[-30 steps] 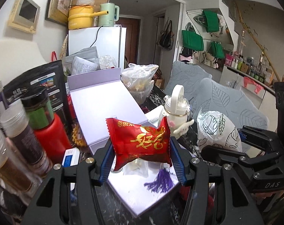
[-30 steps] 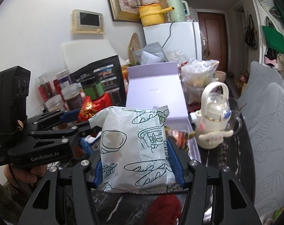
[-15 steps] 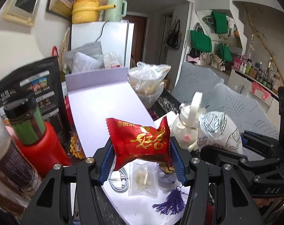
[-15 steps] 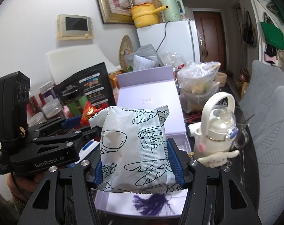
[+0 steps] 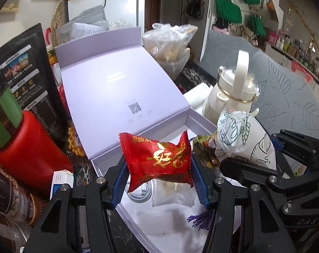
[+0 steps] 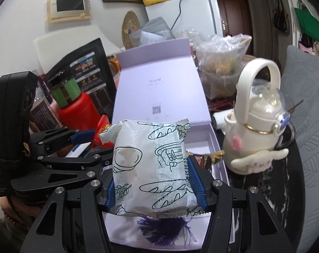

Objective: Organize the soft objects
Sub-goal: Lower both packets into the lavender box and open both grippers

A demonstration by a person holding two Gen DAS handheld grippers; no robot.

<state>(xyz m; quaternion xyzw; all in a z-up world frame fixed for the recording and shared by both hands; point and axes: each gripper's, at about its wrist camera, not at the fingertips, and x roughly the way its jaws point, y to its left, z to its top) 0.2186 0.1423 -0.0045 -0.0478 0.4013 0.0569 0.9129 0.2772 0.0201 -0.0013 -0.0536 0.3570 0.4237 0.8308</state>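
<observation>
Now both tongs grip packets over lavender box point(image 5: 125, 97).

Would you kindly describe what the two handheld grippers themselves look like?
Both are black, angular plastic frames with silver screw heads and ribbed blue pads on the fingers. The left gripper appears in the right wrist view with a tall black handle block. The right gripper carries faint lettering on its body in the left wrist view.

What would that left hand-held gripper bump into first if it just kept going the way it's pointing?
Probably the open lilac box: the left hand-held gripper, clamped on a red snack packet, points down into it, toward a clear sachet and white cable. Depth is hard to judge.
</observation>
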